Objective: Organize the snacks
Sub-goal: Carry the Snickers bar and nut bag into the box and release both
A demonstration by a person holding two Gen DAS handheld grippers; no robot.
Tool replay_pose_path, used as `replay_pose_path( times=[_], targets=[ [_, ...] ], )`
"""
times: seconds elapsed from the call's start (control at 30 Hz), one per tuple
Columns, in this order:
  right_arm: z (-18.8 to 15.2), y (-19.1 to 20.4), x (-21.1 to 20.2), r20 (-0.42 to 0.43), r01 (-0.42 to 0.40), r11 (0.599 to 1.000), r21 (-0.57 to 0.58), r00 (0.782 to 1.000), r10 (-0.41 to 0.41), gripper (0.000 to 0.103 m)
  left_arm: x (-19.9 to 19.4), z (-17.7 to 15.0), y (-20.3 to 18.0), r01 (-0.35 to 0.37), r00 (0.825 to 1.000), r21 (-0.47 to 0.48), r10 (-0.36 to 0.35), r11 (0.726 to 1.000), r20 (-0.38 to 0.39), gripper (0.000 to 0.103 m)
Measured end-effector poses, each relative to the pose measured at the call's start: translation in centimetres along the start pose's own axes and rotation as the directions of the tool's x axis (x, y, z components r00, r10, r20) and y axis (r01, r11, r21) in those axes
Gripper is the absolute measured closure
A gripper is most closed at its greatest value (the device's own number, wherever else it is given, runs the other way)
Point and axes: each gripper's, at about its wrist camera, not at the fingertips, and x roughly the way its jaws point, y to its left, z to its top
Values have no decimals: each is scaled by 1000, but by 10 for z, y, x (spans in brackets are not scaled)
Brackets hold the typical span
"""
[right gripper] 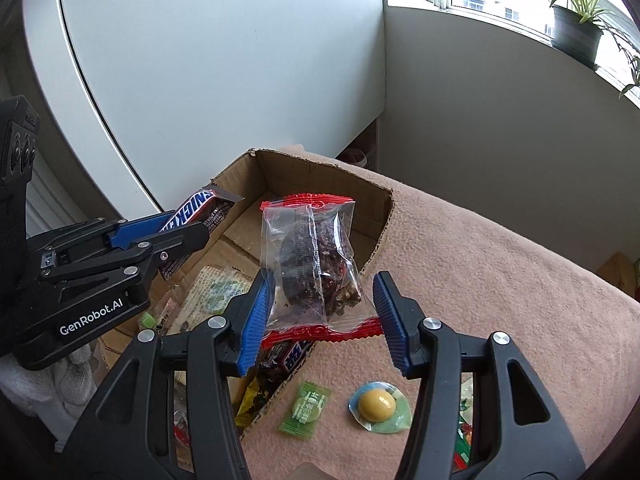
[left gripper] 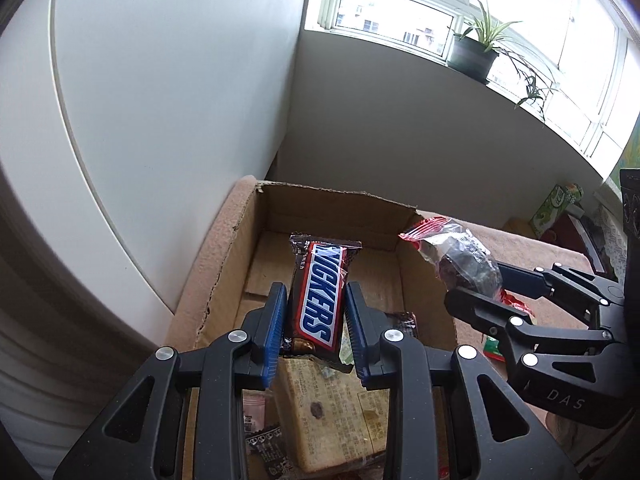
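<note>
While left fingers (left gripper: 280, 312) pinch Snickers (left gripper: 320, 300), right fingers (right gripper: 256, 320) clamp packet (right gripper: 312, 264).

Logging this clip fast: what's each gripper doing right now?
Left gripper: shut on the Snickers bar.
Right gripper: shut on the clear red-edged snack packet.

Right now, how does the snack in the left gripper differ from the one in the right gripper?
The Snickers bar is an opaque brown wrapper with blue lettering; the clear packet is see-through with red sealed ends, showing dark contents. The left gripper clamps the bar across its width; the right gripper pinches the packet at its lower end. Both are held above the cardboard box.
</note>
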Motion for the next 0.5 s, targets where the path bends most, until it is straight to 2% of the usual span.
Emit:
replay_pose_path(
  times=[0.27, 0.5],
  targets=[
    [2, 1, 16, -18, -7, 1000, -10, 1000, 7, 46, 14, 9, 8, -25, 1000, -18, 25, 1000, -17, 75],
    [-2, 1, 3, -3, -16, 1000, -16, 1000, 16, 41, 15, 10, 10, -46, 999, -21, 45, 999, -21, 74]
  ],
)
